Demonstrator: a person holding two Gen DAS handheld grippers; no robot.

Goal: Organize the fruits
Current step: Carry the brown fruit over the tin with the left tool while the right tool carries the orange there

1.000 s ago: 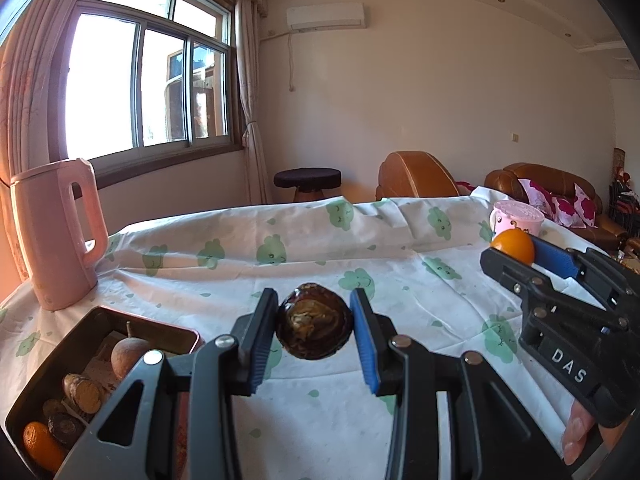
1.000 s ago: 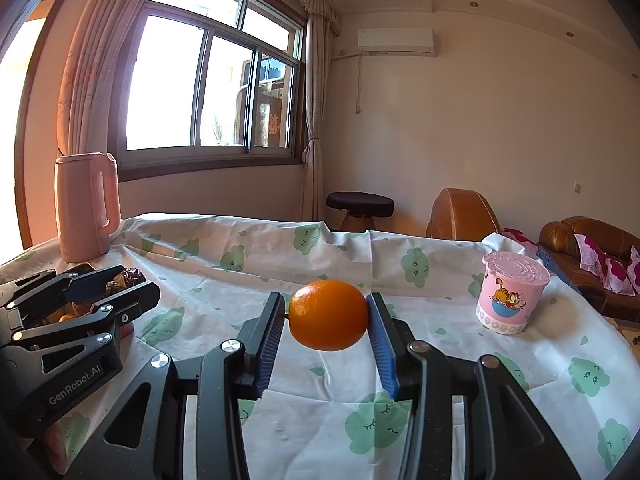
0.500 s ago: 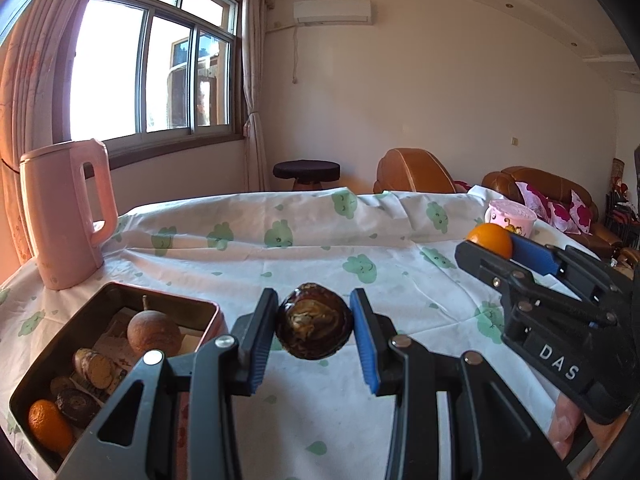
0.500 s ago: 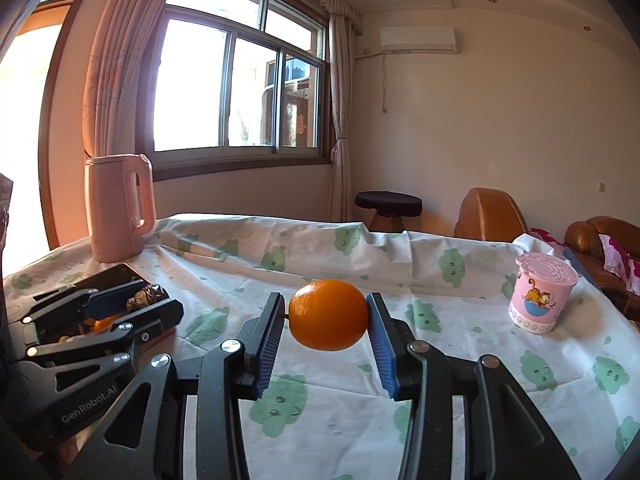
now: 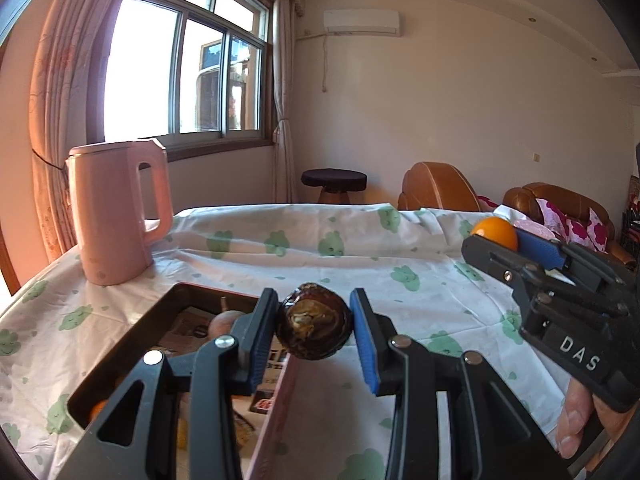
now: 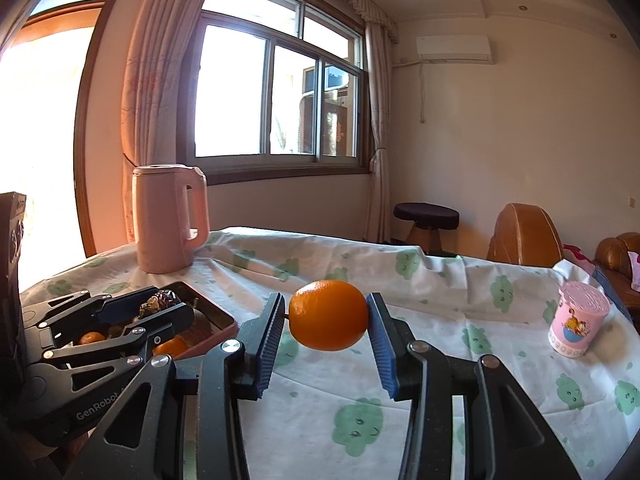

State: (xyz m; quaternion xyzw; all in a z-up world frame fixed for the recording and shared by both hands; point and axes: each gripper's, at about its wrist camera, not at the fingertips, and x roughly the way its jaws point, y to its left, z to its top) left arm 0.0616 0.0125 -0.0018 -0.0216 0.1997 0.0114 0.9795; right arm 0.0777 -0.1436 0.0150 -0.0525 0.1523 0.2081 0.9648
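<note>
Dark wrinkled fruit (image 5: 315, 327) clamped in left gripper (image 5: 314, 334) over the tray's (image 5: 132, 340) right rim, orange (image 6: 328, 315) clamped in right gripper (image 6: 327, 330) above the tablecloth (image 6: 460, 364): carry step, next lower into tray and release.

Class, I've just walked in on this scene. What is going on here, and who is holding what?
A person is sorting fruit with two tools. The left hand-held gripper is shut on a dark brown fruit and hangs above the near edge of the tray, which already holds several fruits. The right hand-held gripper is shut on an orange, held in the air above the tablecloth, to the right of the tray. Neither fruit has been put down yet. A pink kettle stands behind the tray.
</note>
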